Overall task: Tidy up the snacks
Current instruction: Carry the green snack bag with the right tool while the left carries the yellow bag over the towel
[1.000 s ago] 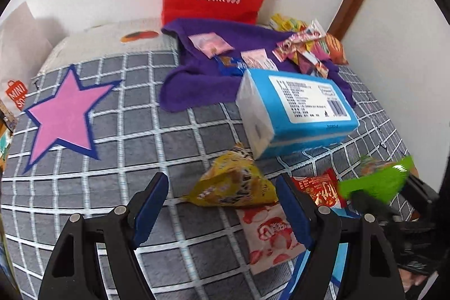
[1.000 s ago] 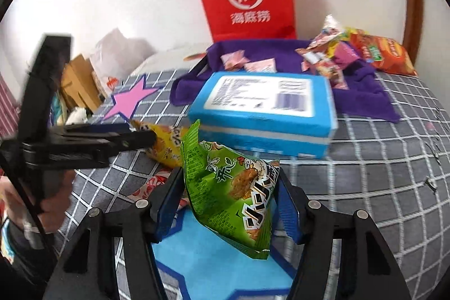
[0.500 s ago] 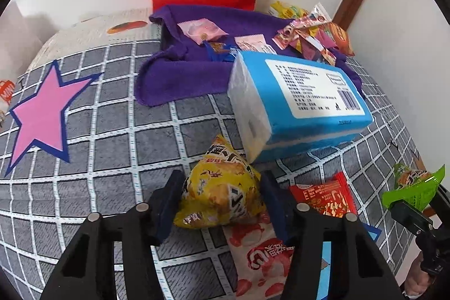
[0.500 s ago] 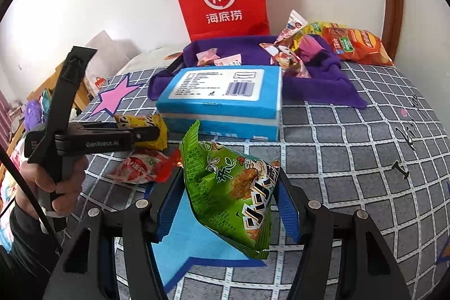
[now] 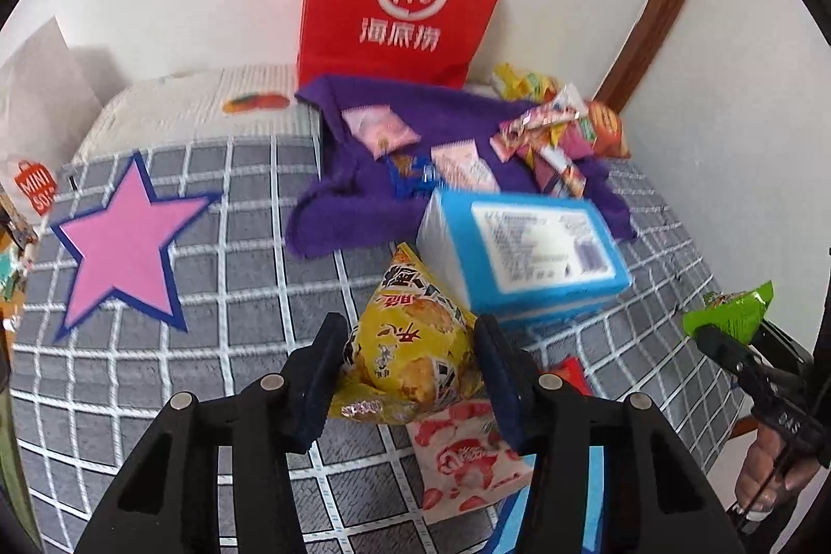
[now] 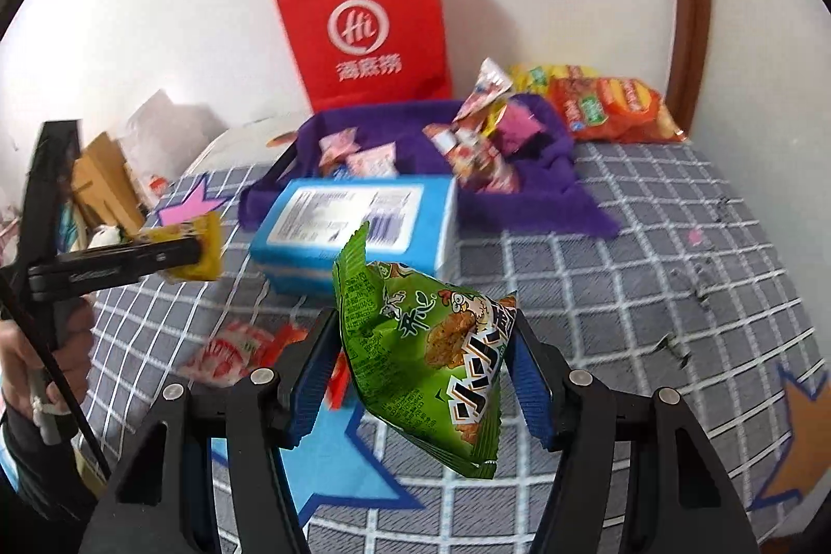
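Yellow foil, puffed and pyramid-shaped with black lettering, is pinched between the blue pads of the left gripper [image 5: 410, 369]: the yellow snack bag [image 5: 413, 349] is squeezed at its sides by fingers that have just been closing on it, and it is seen lifted clear of the bed in the right wrist view. Its top corner points up toward the blue box [image 5: 524, 250] just behind it. The left gripper is angled downward over the grey checked bedspread [image 5: 249, 273]. Below the bag, a white-and-red strawberry packet [image 5: 465, 455] and a red packet [image 5: 571, 372] are left lying on the bedspread.

Across on the right, a green snack bag [image 6: 431, 362] with a chicken cartoon is clamped between the fingers of the right gripper [image 6: 420, 377], held tilted above a blue star patch [image 6: 332, 460], the bag's crimped edge sticking up. A hand [image 6: 47, 362] is seen wrapped round the left gripper's handle. Beyond the box, a purple cloth [image 6: 519, 196] loaded with assorted snack packets [image 6: 478, 149] is spread before a red paper bag [image 6: 363, 29] at the wall.
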Action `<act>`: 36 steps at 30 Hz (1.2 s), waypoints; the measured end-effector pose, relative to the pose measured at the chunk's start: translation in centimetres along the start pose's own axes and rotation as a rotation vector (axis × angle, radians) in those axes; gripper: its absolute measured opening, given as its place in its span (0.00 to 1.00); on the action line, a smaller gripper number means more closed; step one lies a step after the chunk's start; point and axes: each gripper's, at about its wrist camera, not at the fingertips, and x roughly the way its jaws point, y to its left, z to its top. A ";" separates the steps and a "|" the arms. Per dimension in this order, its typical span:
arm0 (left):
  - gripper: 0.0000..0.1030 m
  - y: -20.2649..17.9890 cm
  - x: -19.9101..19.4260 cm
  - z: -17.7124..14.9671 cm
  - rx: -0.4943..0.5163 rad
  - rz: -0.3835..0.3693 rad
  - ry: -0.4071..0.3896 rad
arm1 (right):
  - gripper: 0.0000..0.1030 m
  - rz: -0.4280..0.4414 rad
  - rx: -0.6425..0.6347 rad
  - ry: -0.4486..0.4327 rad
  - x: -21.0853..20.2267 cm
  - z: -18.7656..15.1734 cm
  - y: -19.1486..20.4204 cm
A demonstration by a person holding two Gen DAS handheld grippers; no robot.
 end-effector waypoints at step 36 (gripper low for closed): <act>0.47 -3.6 -0.1 16.0 0.010 -0.088 -0.125 | 0.60 0.066 0.049 -0.035 4.5 18.6 -0.4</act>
